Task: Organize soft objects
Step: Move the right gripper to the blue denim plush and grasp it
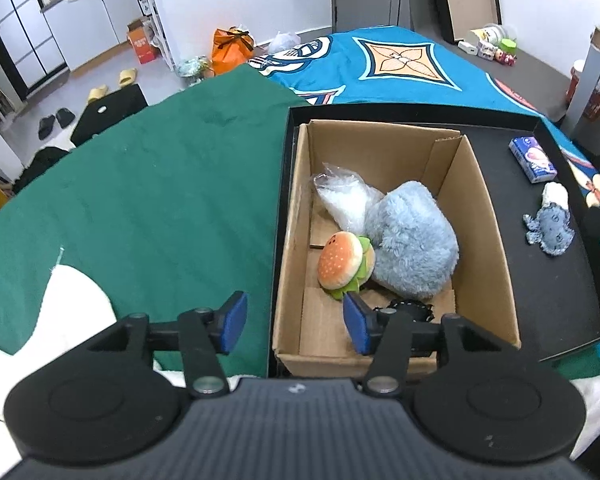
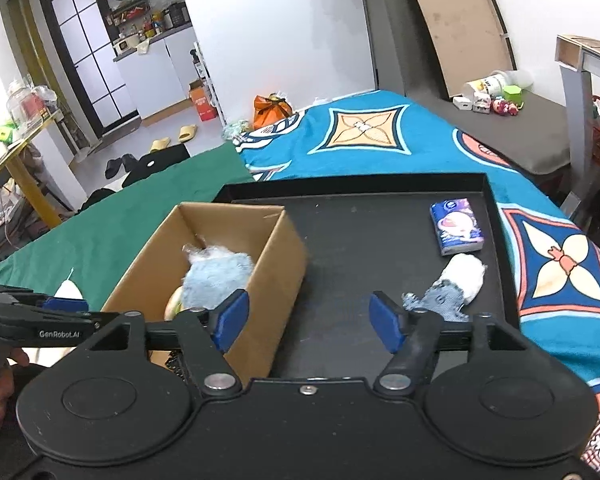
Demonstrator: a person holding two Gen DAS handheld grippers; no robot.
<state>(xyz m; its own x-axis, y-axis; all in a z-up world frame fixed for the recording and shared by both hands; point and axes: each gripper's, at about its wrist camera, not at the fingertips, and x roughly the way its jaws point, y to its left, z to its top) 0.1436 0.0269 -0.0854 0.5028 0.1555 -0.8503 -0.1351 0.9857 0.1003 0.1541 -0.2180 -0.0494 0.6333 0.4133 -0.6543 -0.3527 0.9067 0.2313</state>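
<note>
Lying on the black tray (image 2: 496,216) near its right rim, the grey-and-white plush (image 2: 452,286) is the closest loose soft thing; its long axis runs from near-left to far-right, white end farther. It sits just beyond and slightly right of the right tool (image 2: 308,322), whose blue pads are spread wide with nothing between them. A tissue pack (image 2: 456,226) lies just past it, close but apparently apart. The cardboard box (image 1: 480,216) stands on the tray's left part and already holds a burger plush (image 1: 342,260), a blue fluffy toy (image 1: 412,236) and a clear bag (image 1: 344,196). The left tool (image 1: 294,322), also spread and empty, hovers over the box's near-left corner, so the right one looks better placed. Bare tray between plush and box leaves room; the raised right rim crowds that side.
</note>
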